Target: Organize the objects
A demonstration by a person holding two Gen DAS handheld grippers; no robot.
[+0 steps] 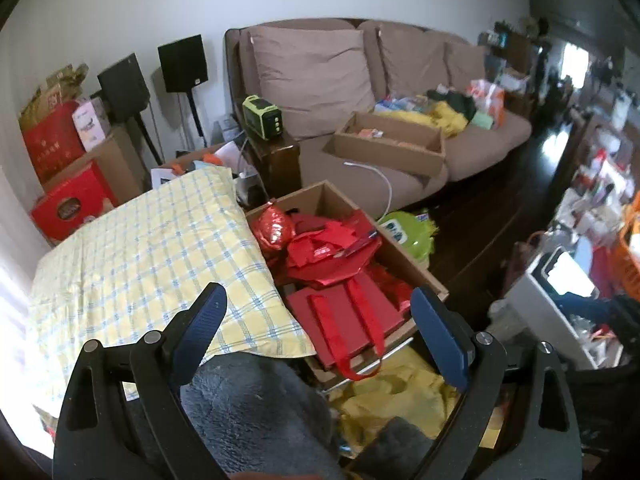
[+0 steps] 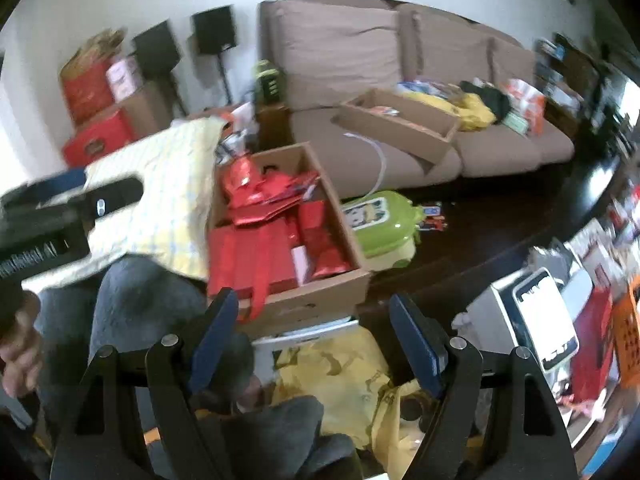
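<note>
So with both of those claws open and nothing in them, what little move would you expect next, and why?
Probably lowering the left gripper toward the red bag lying on top of the cardboard box. Its handles spill over the box's near edge, and both it and the right gripper are open and hold nothing.

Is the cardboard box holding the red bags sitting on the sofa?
No, the cardboard box with red bags stands in front of the sofa.

Both tongs point steeply downward, jaws spread wide with nothing between: left tongs, right tongs. A hand grips the left tongs.
</note>
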